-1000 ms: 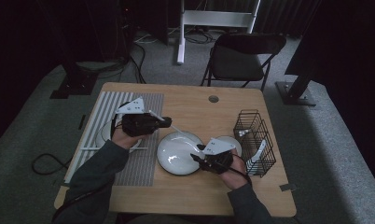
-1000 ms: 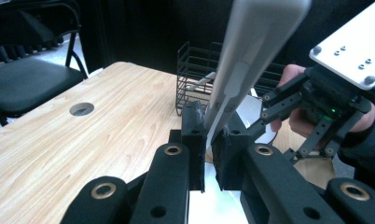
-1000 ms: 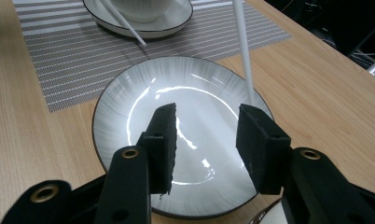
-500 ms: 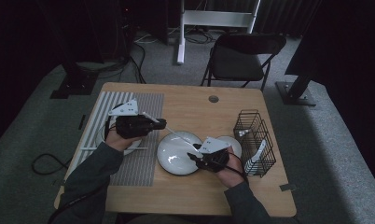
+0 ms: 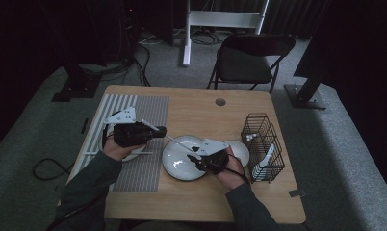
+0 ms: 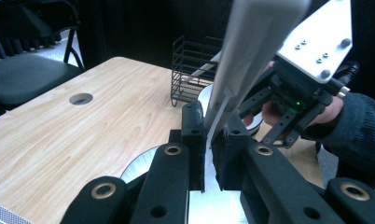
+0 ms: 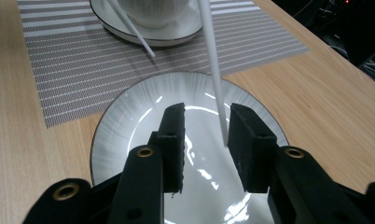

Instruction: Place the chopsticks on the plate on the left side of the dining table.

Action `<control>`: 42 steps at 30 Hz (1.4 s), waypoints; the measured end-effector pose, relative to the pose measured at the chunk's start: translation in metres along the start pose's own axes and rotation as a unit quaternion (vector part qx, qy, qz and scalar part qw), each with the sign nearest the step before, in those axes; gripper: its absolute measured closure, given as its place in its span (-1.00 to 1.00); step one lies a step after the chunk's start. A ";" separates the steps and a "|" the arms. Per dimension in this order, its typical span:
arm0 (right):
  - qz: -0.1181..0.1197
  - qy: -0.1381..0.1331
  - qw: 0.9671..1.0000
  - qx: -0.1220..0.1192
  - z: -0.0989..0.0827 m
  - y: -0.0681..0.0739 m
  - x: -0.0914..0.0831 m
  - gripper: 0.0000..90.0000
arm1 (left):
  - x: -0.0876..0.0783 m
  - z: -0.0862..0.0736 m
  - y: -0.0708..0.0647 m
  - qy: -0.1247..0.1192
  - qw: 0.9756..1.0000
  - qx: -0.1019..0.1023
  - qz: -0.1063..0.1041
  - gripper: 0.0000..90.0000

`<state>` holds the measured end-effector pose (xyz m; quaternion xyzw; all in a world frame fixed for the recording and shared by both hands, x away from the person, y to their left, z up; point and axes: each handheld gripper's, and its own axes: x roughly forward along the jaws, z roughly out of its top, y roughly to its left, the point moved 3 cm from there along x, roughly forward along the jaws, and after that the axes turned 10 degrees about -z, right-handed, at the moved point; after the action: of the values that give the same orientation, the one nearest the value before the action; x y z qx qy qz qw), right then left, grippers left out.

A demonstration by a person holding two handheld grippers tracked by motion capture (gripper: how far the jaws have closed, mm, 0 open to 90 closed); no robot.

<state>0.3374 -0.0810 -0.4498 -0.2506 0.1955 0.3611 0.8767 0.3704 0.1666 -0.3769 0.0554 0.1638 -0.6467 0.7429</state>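
White chopstick (image 7: pixel 212 60) tip hidden behind right hand-held gripper (image 7: pixel 206 135) (jaws closing)

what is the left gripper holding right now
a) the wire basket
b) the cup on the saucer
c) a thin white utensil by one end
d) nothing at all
c: in the left gripper view the left gripper is shut on the thin white utensil, which reaches out over the plate.
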 end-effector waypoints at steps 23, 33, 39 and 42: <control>0.018 0.012 0.999 -0.032 0.008 0.011 0.030 0.85 | -0.010 -0.006 -0.009 -0.011 1.000 -0.004 -0.016 0.88; 0.020 -0.003 0.999 -0.047 0.009 0.014 0.022 0.92 | -0.011 -0.006 -0.004 -0.017 1.000 -0.004 0.021 0.60; 0.018 -0.006 0.999 -0.044 0.008 0.011 0.019 0.92 | -0.013 -0.011 -0.002 -0.018 0.999 -0.007 0.045 0.53; 0.016 -0.004 0.999 -0.044 0.007 0.010 0.019 0.92 | -0.016 -0.014 -0.002 -0.024 0.998 -0.009 0.057 0.53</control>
<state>0.3433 -0.0605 -0.4568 -0.2848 0.1800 0.3843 0.8595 0.3641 0.1857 -0.3846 0.0426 0.1485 -0.6027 0.7828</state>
